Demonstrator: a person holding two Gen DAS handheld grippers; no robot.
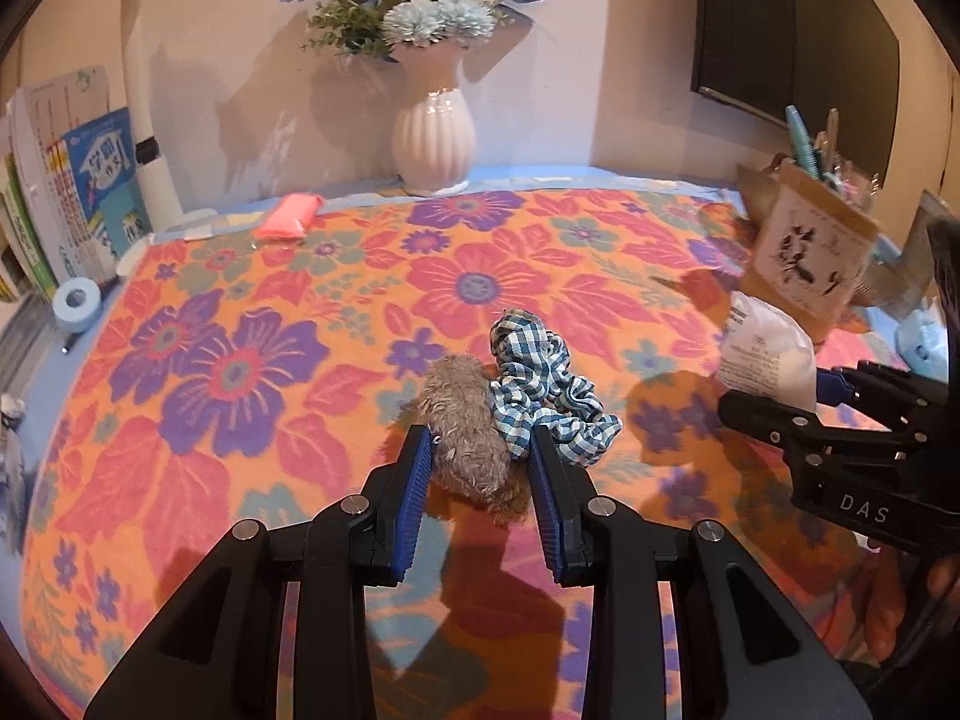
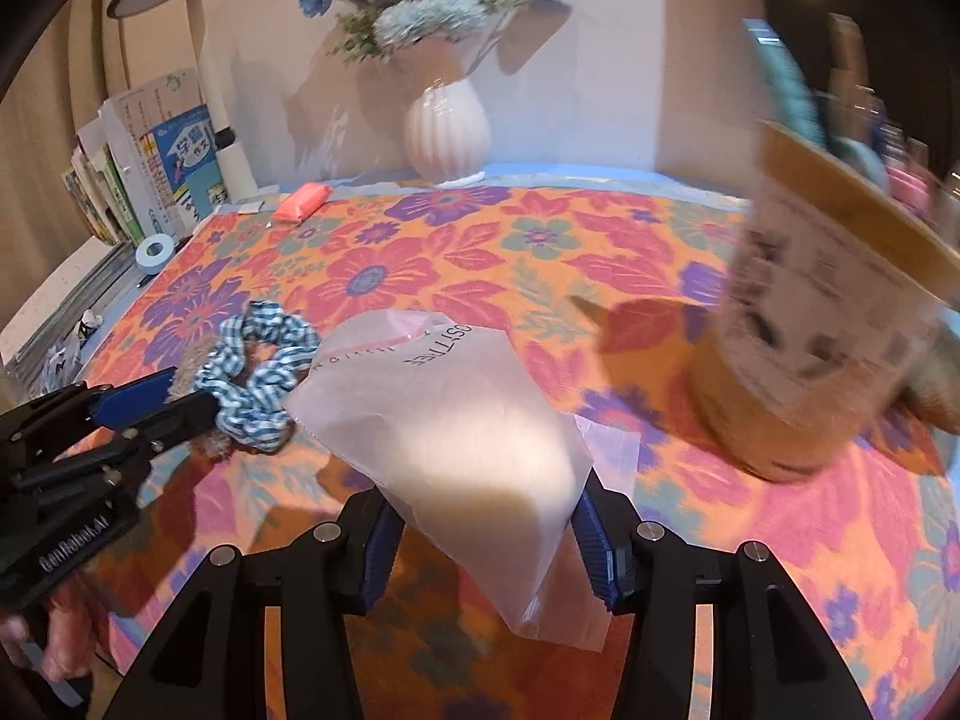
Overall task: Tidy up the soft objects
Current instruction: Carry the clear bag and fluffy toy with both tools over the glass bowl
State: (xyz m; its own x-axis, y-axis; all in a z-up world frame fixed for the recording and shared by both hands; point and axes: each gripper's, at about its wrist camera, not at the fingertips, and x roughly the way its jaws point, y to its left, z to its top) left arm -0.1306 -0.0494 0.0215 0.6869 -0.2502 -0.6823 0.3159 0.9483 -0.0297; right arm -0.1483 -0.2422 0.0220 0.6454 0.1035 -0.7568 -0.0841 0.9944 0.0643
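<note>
On the right gripper [image 1: 774, 414], "DAS"; bag [image 2: 456, 450] print perhaps "OSTTREE".

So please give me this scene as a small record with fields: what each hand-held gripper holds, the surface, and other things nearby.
surface: table under a flowered cloth
left hand-held gripper: shut on a brown fuzzy scrunchie
touching it: blue checked scrunchie
right hand-held gripper: shut on a white pad in a plastic bag
at the wall: white vase with flowers
far left: pink packet, tape roll, books
right: brown box holding pens
</note>
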